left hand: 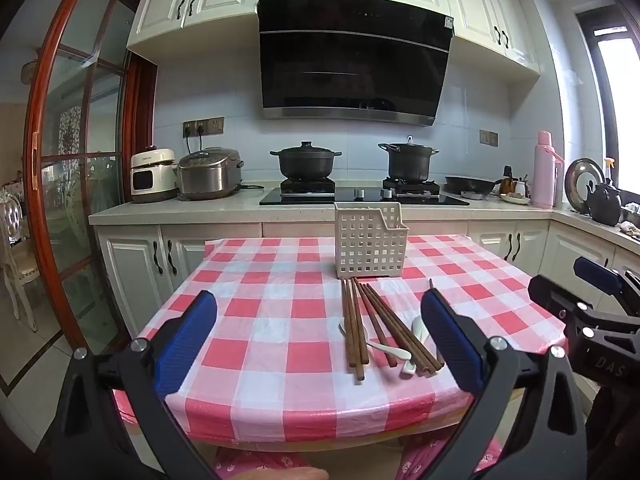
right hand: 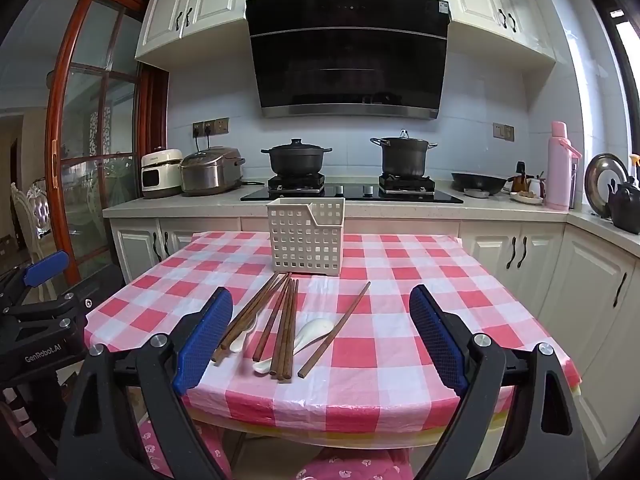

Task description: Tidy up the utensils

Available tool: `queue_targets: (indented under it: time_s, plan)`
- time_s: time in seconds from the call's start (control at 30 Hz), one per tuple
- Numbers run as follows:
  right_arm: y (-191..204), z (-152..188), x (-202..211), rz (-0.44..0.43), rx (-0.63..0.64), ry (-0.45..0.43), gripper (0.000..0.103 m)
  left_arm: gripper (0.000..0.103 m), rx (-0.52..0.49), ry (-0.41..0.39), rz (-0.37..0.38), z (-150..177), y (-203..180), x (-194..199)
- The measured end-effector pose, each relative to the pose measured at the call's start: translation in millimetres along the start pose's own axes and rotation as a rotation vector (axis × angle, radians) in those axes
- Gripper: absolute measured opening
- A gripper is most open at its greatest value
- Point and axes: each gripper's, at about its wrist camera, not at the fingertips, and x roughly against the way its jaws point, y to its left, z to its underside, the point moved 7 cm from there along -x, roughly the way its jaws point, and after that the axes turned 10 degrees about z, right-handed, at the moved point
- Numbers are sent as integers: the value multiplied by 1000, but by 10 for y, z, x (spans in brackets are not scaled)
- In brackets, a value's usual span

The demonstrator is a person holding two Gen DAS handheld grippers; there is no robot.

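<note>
The table (left hand: 280, 344) carries a pink-and-white checked cloth. A white perforated basket (left hand: 370, 240) stands upright toward its far edge, nothing visible inside it. Just in front of the basket lies a loose bundle of brown wooden chopsticks (left hand: 356, 328), fanned out flat on the cloth. One chopstick (right hand: 334, 330) lies apart to the right of the bundle, angled. Two white spoons (right hand: 312, 332) lie among the sticks, partly covered by them.

The left gripper (left hand: 320, 344) hangs over the near edge of the table, jaws spread wide, nothing between them. The right gripper (right hand: 322, 340) is beside it at the same edge, jaws likewise wide and holding nothing. Neither touches the chopsticks or spoons.

Behind the table, a counter holds a stove (left hand: 360, 196) with two black pots (left hand: 306, 160), a rice cooker (left hand: 210, 174) and a pink flask (left hand: 545, 168).
</note>
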Motion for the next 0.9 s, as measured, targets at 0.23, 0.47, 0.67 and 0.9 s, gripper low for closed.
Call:
queue_targets:
  time_s: [0.23,0.47,0.67,0.9]
  plan:
    - [41,-7,37,2,-2,2,84,99,1,-4,2,-25,16,4]
    - [46,-8,27,0,-2,4,84,99,0,-5,1,-35,20,11]
    - [52,3,30,-2,-4,6,84,99,-1,-10,1,-57,26,47]
    - [56,7,30,-2,-4,7,84,99,-5,-15,0,-77,35,66]
